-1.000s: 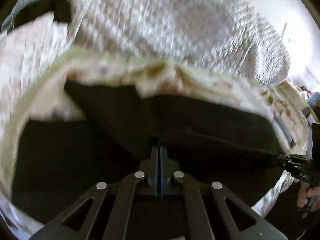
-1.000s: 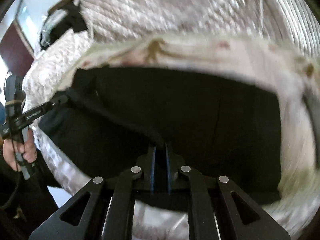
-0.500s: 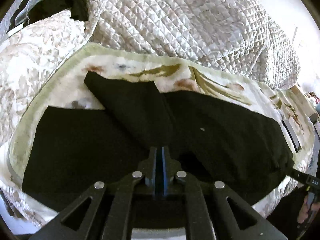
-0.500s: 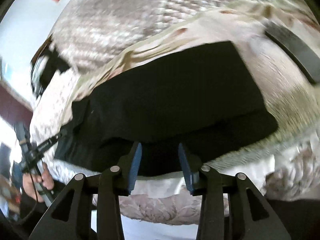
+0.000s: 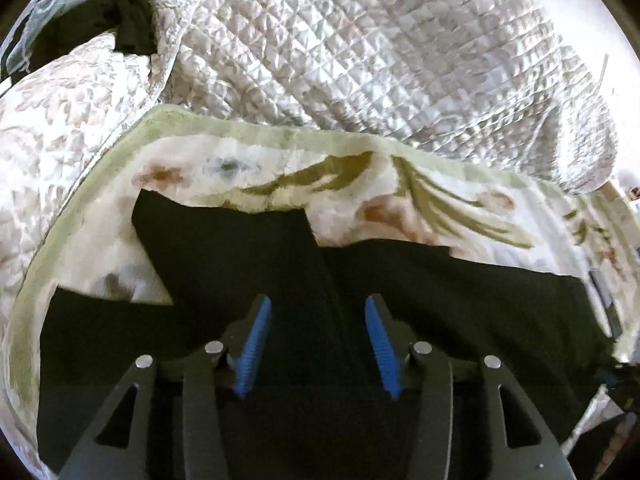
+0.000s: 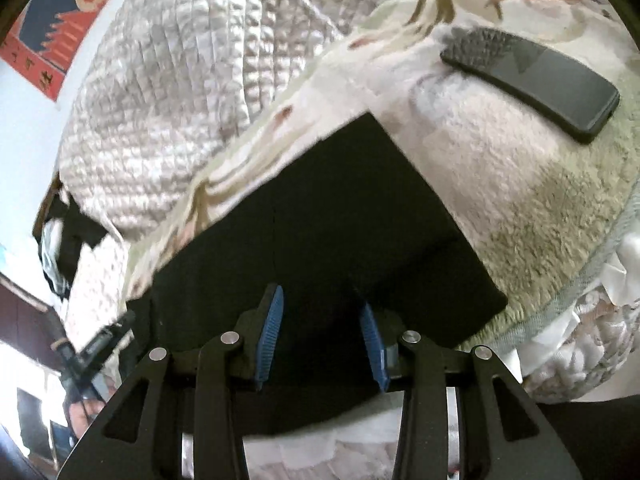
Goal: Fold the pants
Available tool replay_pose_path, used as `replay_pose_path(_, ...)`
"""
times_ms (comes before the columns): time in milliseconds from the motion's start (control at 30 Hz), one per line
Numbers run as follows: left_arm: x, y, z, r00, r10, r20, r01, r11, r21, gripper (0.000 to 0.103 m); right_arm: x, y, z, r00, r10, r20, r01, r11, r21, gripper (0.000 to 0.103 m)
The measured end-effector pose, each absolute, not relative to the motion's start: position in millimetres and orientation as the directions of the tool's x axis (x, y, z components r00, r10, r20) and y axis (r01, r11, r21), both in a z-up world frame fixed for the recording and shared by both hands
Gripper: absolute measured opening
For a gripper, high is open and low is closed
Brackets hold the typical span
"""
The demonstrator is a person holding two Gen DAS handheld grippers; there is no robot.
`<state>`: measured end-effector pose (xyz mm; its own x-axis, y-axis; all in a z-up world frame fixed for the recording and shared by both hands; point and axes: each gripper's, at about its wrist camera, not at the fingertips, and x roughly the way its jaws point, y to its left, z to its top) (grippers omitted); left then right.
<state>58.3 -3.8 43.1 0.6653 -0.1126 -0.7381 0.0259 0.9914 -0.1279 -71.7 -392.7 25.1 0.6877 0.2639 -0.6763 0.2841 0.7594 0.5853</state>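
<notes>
Black pants [image 5: 440,292] lie flat on a floral fleece blanket [image 5: 360,184] on a bed, one leg folded over the other. A narrower part [image 5: 224,248] juts toward the far side. My left gripper [image 5: 316,320] is open and empty just above the pants' near edge. In the right wrist view the pants [image 6: 320,216] end at a squared hem at the right. My right gripper [image 6: 320,308] is open and empty over their near edge. The left gripper [image 6: 100,344] shows at the far left there.
A quilted white comforter [image 5: 360,48] is heaped behind the blanket. A black phone [image 6: 532,68] lies on the blanket right of the pants. Dark clothing [image 5: 128,20] sits at the far left corner. A red poster [image 6: 60,20] hangs on the wall.
Both grippers were shut on the pants' edge a second ago. The right one opened first, then the left; both have let the fabric go. The pants now lie settled on the blanket.
</notes>
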Motion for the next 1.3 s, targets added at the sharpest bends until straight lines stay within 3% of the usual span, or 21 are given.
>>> replay_pose_path(233,100.7,-15.9,12.0,0.604,-0.029,-0.796,0.026,1.000,-0.017,0.051,-62.9,-399.4,15.7,0.693,0.222,-0.685,0.316,0.762,0.566,0.038)
replay_pose_path(300,104.1,-21.4,13.3,0.618,-0.004,-0.786,0.037,0.999,0.024,0.027,-59.7,-399.7,16.1,0.697,0.197,-0.690,0.321,0.774,0.546,0.027)
replay_pose_path(333,104.8,-21.1,14.2,0.617,0.002,-0.787,0.037,0.999,0.031,0.007,-59.6,-401.1,14.6,0.697,0.196,-0.690,0.325,0.772,0.547,0.020)
replay_pose_path(400,100.7,-14.0,19.9,0.628,0.007,-0.778,0.010,1.000,0.018,0.005,-59.5,-405.2,12.4,0.698,0.193,-0.689,0.338,0.759,0.556,0.012)
replay_pose_path(667,1.4,79.9,67.9,0.779,0.073,-0.623,-0.233,0.956,-0.179,0.005,-67.1,-406.6,20.8,0.732,0.198,-0.652,0.313,0.753,0.579,0.011)
replay_pose_path(800,-35.7,121.3,46.8,0.751,0.087,-0.655,-0.324,0.912,-0.251,0.005,-67.9,-402.2,24.6,0.734,0.185,-0.653,0.305,0.769,0.561,0.011)
replay_pose_path(900,-43.5,135.7,21.0,0.711,0.041,-0.702,-0.356,0.882,-0.308,0.005,-66.9,-401.9,21.2,0.723,0.180,-0.667,0.318,0.771,0.552,0.011)
replay_pose_path(1000,-47.6,142.4,11.2,0.724,-0.004,-0.690,-0.357,0.854,-0.379,0.006,-66.8,-403.1,17.8,0.718,0.185,-0.671,0.325,0.763,0.558,0.011)
replay_pose_path(1100,-45.4,147.3,8.2,0.738,-0.043,-0.673,-0.353,0.826,-0.440,0.012,-66.7,-404.3,15.9,0.718,0.195,-0.668,0.328,0.752,0.572,0.012)
replay_pose_path(1167,-45.5,151.5,5.3,0.748,-0.071,-0.660,-0.350,0.802,-0.484,0.026,-66.6,-404.6,15.8,0.718,0.194,-0.668,0.327,0.753,0.570,0.012)
replay_pose_path(1233,-43.6,151.5,5.3,0.758,-0.077,-0.647,-0.345,0.795,-0.499,0.033,-66.0,-404.5,15.3,0.717,0.191,-0.670,0.327,0.757,0.566,0.012)
replay_pose_path(1300,-36.5,148.5,8.3,0.758,-0.044,-0.651,-0.350,0.814,-0.463,0.033,-64.9,-404.5,14.9,0.716,0.187,-0.672,0.331,0.758,0.563,0.012)
